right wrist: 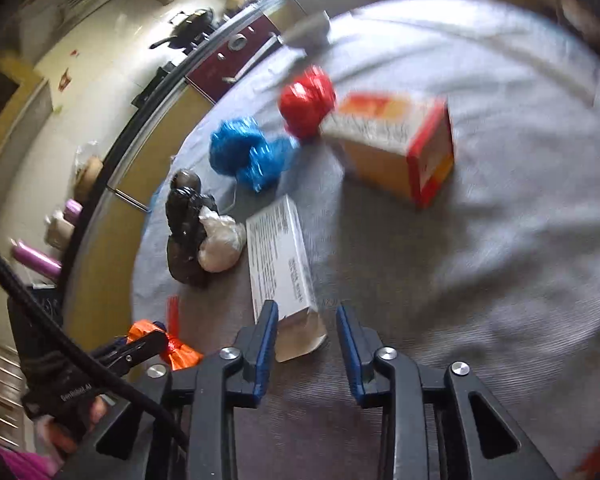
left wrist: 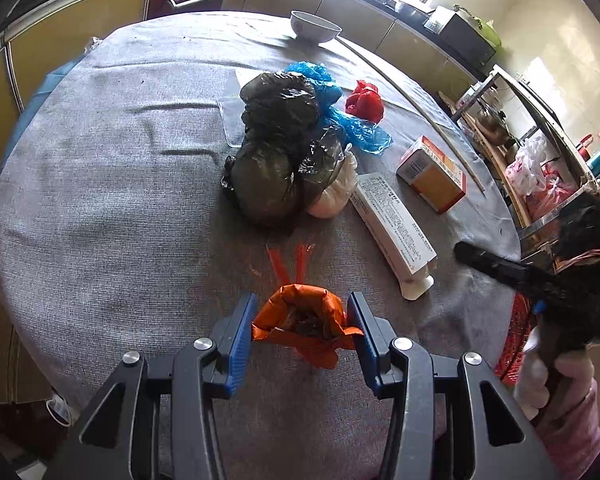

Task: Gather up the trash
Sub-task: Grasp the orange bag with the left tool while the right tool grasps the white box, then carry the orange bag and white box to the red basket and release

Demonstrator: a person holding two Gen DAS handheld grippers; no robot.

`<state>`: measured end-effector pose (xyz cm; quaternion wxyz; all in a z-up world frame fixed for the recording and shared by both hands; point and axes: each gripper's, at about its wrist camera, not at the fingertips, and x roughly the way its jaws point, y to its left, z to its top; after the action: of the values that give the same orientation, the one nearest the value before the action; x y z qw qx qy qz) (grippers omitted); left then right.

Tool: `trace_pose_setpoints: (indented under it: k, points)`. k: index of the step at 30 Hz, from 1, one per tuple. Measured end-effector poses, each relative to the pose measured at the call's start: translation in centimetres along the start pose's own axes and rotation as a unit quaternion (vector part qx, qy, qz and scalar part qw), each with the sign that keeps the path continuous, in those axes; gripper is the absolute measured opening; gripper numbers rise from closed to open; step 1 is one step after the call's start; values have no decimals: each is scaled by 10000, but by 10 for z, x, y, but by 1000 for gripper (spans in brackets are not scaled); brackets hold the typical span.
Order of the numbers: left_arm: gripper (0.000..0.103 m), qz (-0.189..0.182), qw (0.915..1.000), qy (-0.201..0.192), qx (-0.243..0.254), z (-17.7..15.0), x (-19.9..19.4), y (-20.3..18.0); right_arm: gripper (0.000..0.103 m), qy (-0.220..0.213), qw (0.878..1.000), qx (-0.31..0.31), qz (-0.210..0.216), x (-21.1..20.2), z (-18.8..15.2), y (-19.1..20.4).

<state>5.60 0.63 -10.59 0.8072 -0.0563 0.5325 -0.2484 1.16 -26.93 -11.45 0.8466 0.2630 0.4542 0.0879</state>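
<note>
Round table (left wrist: 100, 184) w/ grey cloth carries everything; kitchen cabinets behind its far edge.

Black bag bundle (left wrist: 278, 144) near the table centre, biggest piece of trash. Blue plastic bag (left wrist: 340, 116) touching its far-right side; a pale bag (left wrist: 338, 190) tucked against its near-right side. Long white box (left wrist: 392, 220) lies just right of the pale bag, one end pointing to the near-right edge. Orange-and-red carton (left wrist: 434, 174) beyond it, toward the right edge, apart from the white box. Small red bag (left wrist: 365, 101) farther back, near the blue one. White bowl (left wrist: 315, 27) at the far edge, well apart from the rest.

Left gripper (left wrist: 302, 320): clamped on an orange bag (left wrist: 300, 322) close to the near edge, pads pressing both sides, bag mouth gaping up w/ dark scraps inside.

Right gripper (right wrist: 306, 344): right wrist view is blurred; jaws at their narrowest w/ a gap between the pads, nothing gripped. The white box's near end (right wrist: 296, 332) sits just ahead of them, by the left-hand pad; can't tell if touching.
</note>
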Motion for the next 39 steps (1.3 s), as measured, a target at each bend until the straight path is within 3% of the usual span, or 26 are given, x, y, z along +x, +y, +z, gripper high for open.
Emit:
trace_pose_setpoints:
  k: [1,2,3,4,6,11,12,14,15,19,28,39]
  points:
    - [48,3,10000,-15,-3,0,-1,0,47,-112,9997,-202,-48,-4,2,8]
    - [48,-6,10000,-33,-5,1,-2,-1,76,-158,9991,-376,-107,-5,5,17]
    - [48,-17,10000,-55,-2,1,-3,-1,85,-214,9980,-574,-137,-4,7,26]
    - [48,-16,10000,-87,17,1,-5,-2,85,-281,9970,-719,-93,-3,7,31]
    - [48,23,9999,-127,63,1,-7,-2,85,-263,9948,-976,-139,8,12,41]
    - [48,74,9998,-134,98,3,-10,1,83,111,9838,-1587,-830,55,17,59]
    - [48,94,9998,-135,85,3,-10,3,81,172,9822,-1623,-932,61,16,59]
    - [48,85,9999,-126,44,4,-9,5,54,111,9760,-1797,-1225,66,12,63]
    - [48,90,9999,-126,37,5,-9,5,48,107,9737,-1877,-1287,67,12,64]
    - [48,84,9999,-135,55,4,-11,3,47,52,9773,-1724,-1233,62,11,57]
    - [48,113,9988,-304,355,0,-27,-24,47,-431,9913,-984,-764,0,-8,32]
    - [48,212,9934,-565,973,-15,-49,-83,47,-1393,9871,-536,-585,-95,-47,10]
